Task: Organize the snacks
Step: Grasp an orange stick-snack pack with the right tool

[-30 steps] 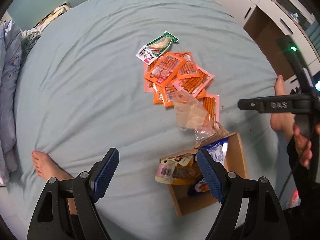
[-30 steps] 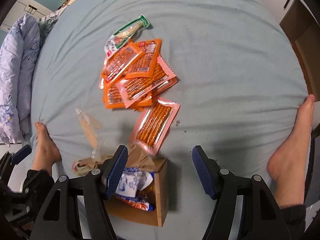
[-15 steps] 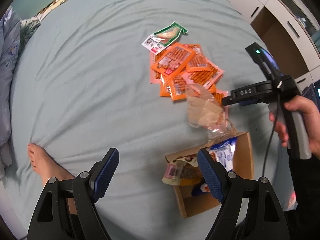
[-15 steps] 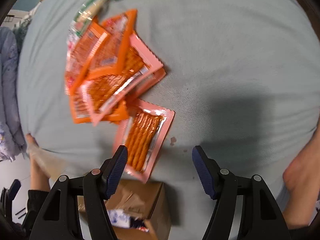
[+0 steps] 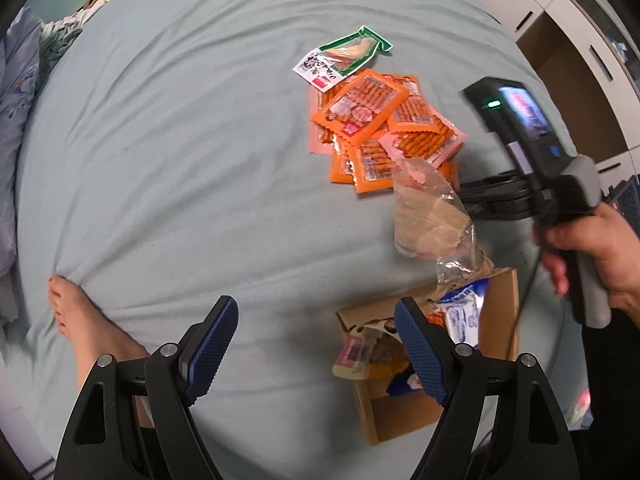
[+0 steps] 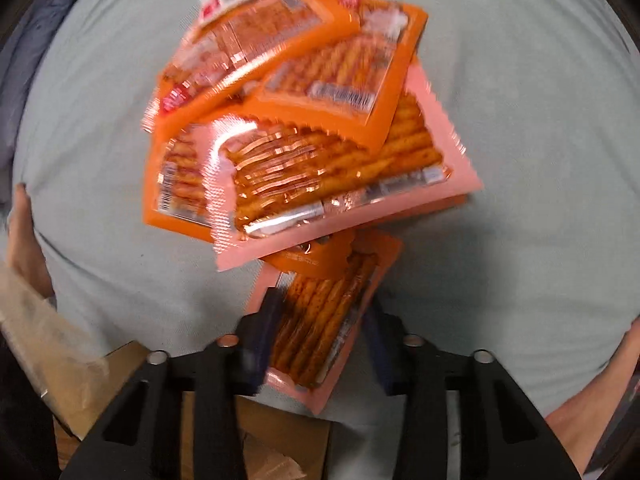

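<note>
Right gripper point(image 6: 320, 332) lower, jaws astride pink packet point(image 6: 320, 320)

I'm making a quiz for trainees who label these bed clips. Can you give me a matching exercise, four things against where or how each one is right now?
Things:
1. green-edged packet
2. cardboard box
3. pink packet of sticks
4. left gripper

States:
A. between the two blurred fingers of the right gripper, whose jaws have just been closing
B. jaws wide, nothing between them
C. at the far end of the orange pile, lying flat on the sheet
D. open-topped, with snack packets inside

Pairs: 1-C, 2-D, 3-A, 4-B
</note>
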### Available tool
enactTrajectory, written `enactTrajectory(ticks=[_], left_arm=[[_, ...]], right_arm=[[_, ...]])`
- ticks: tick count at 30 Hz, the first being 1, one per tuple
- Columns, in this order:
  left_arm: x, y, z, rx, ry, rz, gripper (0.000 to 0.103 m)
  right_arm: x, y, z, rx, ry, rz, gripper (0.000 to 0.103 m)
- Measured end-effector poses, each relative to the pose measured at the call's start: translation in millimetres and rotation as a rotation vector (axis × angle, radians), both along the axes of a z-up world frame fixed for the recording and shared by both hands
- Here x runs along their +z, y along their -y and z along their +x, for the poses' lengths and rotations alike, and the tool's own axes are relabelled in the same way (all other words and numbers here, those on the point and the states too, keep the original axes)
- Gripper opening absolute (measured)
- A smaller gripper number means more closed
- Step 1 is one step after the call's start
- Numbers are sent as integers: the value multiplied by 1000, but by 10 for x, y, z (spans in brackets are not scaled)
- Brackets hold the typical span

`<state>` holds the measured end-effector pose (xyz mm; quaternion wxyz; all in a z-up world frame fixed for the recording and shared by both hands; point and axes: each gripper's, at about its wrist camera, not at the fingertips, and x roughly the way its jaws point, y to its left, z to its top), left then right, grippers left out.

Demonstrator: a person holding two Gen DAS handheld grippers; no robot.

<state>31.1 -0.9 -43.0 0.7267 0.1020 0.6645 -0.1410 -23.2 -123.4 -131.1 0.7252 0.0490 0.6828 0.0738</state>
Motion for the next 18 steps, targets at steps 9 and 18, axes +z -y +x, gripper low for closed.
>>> enactTrajectory(ticks=[9, 18], left_arm=[[-165, 329, 505, -28, -7, 24, 81], [-567, 1198, 1316, -193, 80, 88, 83]], right_arm=[[372, 775, -239, -157, 102, 91, 4], [826, 1075, -481, -208, 190, 172, 4]])
